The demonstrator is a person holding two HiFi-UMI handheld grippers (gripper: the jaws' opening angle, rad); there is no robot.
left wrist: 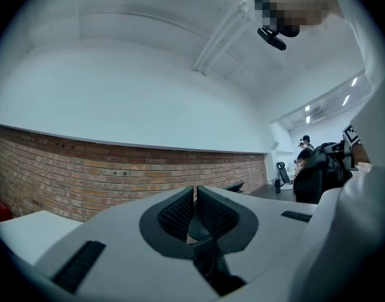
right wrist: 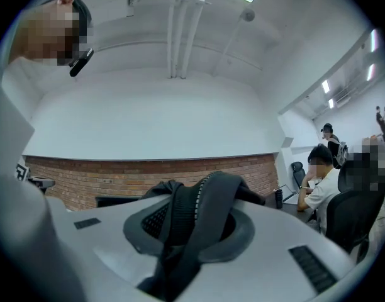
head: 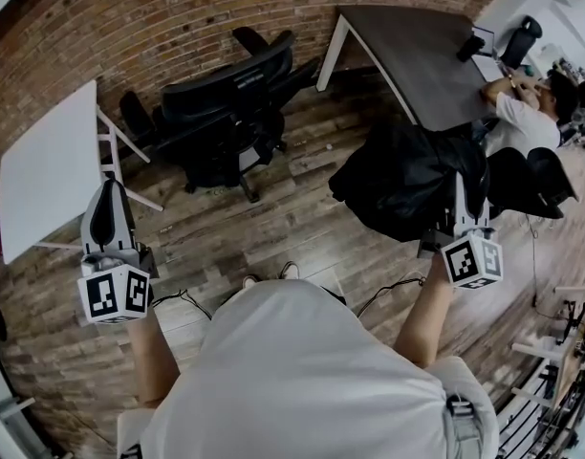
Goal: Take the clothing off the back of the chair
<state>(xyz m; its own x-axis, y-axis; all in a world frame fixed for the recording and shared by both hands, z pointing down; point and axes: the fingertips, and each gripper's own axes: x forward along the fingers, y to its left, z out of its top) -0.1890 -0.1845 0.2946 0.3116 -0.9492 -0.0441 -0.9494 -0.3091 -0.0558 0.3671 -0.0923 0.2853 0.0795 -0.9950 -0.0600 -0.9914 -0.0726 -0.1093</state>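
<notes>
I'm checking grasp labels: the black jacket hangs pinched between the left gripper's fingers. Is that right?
Not the left one. The black jacket hangs pinched between the fingers of the right gripper; the right gripper view shows the dark fabric clamped there. The left gripper is shut on nothing in its own view.

A floor of brown wooden planks carries the room's furniture. Ahead of the left gripper stands a black mesh-backed office chair on castors. To that gripper's left is a white rectangular table on white legs. Beyond the right gripper stands a dark grey desk with a white leg — a small black object sits at its far end, too small to identify. Thin black cables trail over the planks just behind the grippers, near the wearer's two shoes.
</notes>
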